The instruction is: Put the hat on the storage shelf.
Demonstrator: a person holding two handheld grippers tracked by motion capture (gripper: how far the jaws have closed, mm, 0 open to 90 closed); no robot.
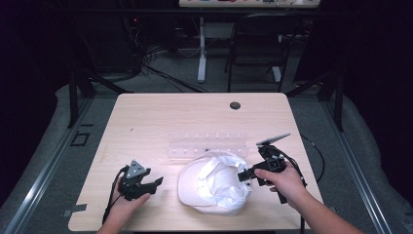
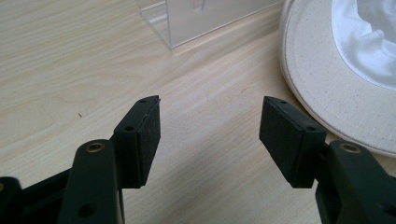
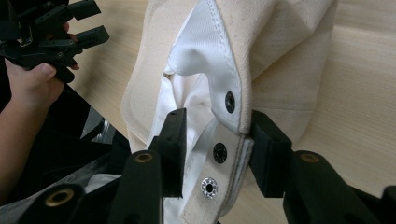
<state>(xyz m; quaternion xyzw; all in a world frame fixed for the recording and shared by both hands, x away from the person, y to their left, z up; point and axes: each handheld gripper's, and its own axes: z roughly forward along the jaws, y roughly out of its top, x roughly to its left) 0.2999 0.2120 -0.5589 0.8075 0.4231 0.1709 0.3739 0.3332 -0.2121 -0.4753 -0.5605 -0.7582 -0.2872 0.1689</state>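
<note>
The right gripper (image 3: pixel 215 151) has its jaws set on either side of the snap strap (image 3: pixel 229 140) at the back of the cream cap (image 3: pixel 280 60). One pad sits inside against the white lining, the other outside against the band. Whether the pads are pressing the fabric or merely flanking it, I cannot tell for sure, though the strap lies between them and is lifted off the surface. Three snap studs run along the strap between the jaws.

In the high view the right gripper (image 1: pixel 246 174) meets the right-hand edge of the cap (image 1: pixel 214 183), and the person's right hand (image 1: pixel 285 183) wraps the handle just beyond it.

The left gripper (image 2: pixel 210 128) holds its jaws spread wide apart, with nothing between them but bare wood. The cap's brim (image 2: pixel 327 93) lies just beside its right-hand jaw, apart from it. In the high view the left gripper (image 1: pixel 157 184) rests low to the left of the cap, near but not touching, with the left hand (image 1: pixel 127 202) behind it.

The cap lies crown down on the wooden surface (image 1: pixel 160 117), lining upward. A clear plastic rack (image 1: pixel 207 144) stands just behind the cap, nearly touching its far edge.
</note>
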